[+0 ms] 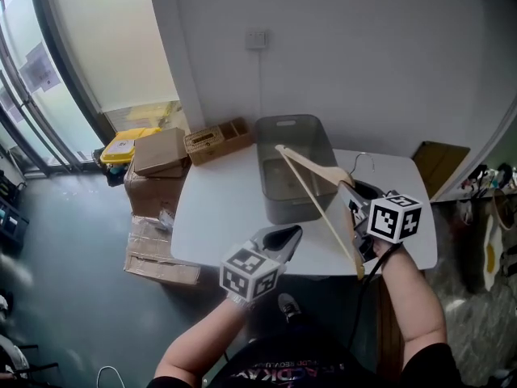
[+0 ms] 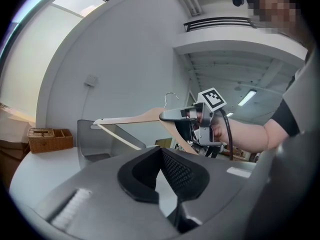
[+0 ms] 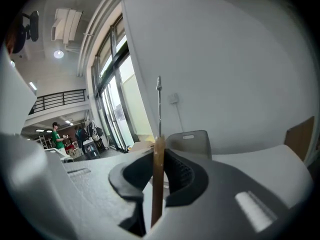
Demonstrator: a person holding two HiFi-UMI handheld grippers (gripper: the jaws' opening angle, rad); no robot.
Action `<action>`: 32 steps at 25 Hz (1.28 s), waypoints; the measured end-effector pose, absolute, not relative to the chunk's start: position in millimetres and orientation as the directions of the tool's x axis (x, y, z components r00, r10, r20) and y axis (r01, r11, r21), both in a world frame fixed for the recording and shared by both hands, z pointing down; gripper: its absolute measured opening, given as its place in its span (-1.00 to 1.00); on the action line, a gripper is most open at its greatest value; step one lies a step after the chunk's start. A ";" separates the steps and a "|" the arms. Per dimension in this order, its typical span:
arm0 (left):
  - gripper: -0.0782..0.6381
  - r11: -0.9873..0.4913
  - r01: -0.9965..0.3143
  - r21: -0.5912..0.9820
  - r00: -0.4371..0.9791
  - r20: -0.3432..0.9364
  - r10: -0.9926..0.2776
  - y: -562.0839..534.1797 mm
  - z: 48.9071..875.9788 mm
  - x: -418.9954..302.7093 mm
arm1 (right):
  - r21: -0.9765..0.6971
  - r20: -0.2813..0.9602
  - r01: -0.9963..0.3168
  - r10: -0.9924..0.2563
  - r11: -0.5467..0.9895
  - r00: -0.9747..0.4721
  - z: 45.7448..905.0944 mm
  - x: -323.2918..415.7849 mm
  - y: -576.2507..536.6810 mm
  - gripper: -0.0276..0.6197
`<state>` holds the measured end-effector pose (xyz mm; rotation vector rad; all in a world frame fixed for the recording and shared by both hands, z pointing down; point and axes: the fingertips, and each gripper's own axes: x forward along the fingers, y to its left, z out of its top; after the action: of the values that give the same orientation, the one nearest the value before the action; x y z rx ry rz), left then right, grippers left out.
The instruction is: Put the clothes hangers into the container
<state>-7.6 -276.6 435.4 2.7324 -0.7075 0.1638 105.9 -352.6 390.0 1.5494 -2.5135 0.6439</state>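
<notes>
Above the near right of the table (image 1: 218, 208), the right gripper (image 1: 354, 194) clamps the wooden hanger (image 1: 313, 162), whose far end overhangs the container (image 1: 291, 119); the left gripper (image 1: 291, 233) is closed, empty; best tilt the hanger's far end down, clearing the rim.

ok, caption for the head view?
Right tongs hold a wooden hanger, one end over the grey container; left tongs empty.

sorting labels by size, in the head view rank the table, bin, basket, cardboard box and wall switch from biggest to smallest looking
1. table
2. bin
3. basket and box: they look about alike, so not ranked
4. switch, though it is farthest from the camera
</notes>
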 end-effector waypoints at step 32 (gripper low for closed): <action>-0.77 -0.800 -0.577 0.161 0.782 0.389 -0.486 -472.1 457.2 66.1 | -0.080 0.784 -0.833 -0.482 0.547 -0.391 509.9 59.7 -629.6 -0.74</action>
<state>66.1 -472.1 457.2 2.7033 -0.8238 0.4822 59.7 -629.6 509.9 1.0575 -2.0528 0.6143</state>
